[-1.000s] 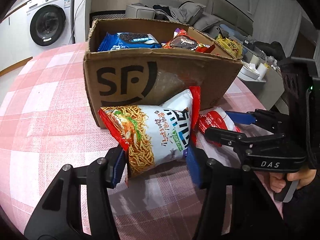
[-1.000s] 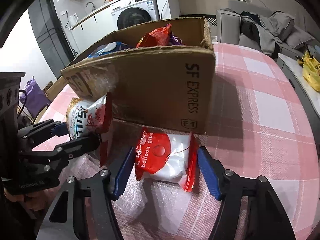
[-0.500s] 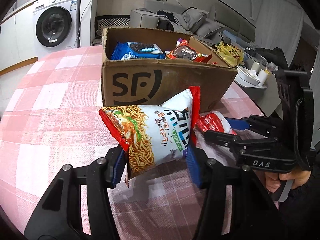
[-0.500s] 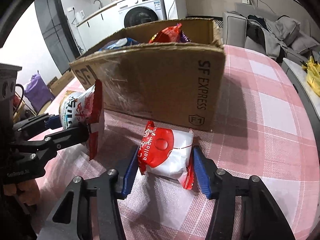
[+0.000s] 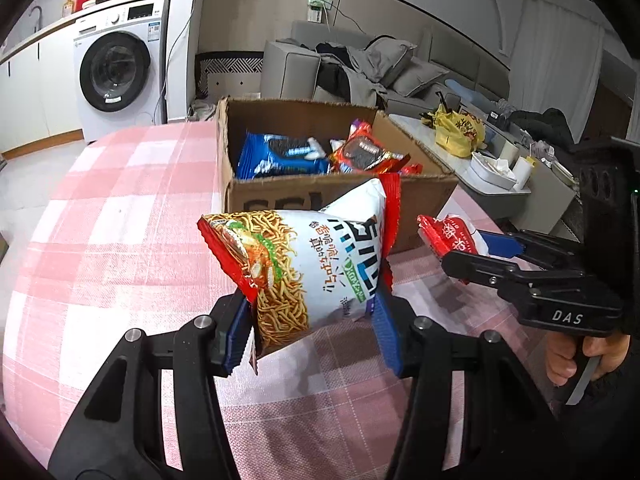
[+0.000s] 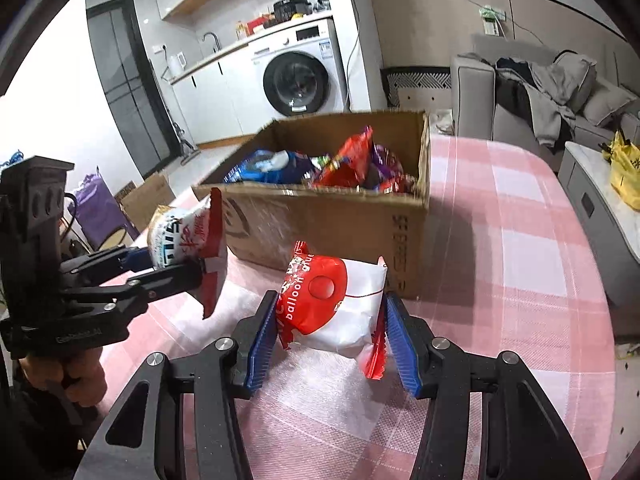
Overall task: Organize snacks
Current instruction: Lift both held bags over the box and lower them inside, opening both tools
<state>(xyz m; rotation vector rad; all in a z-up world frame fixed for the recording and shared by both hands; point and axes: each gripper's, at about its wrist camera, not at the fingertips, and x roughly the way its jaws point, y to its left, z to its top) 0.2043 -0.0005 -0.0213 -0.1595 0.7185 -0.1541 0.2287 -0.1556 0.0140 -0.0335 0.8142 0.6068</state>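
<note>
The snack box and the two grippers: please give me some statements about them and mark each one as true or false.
1. The left gripper holds a noodle bag. True.
2. The right gripper holds a blue biscuit pack. False: it holds a red and white packet; the blue pack lies in the box.
3. The box is closed. False: its top is open and snacks show inside.
4. The box stands on a pink checked tablecloth. True.
5. Both held snacks are already inside the box. False: both are in front of it, outside.
</note>
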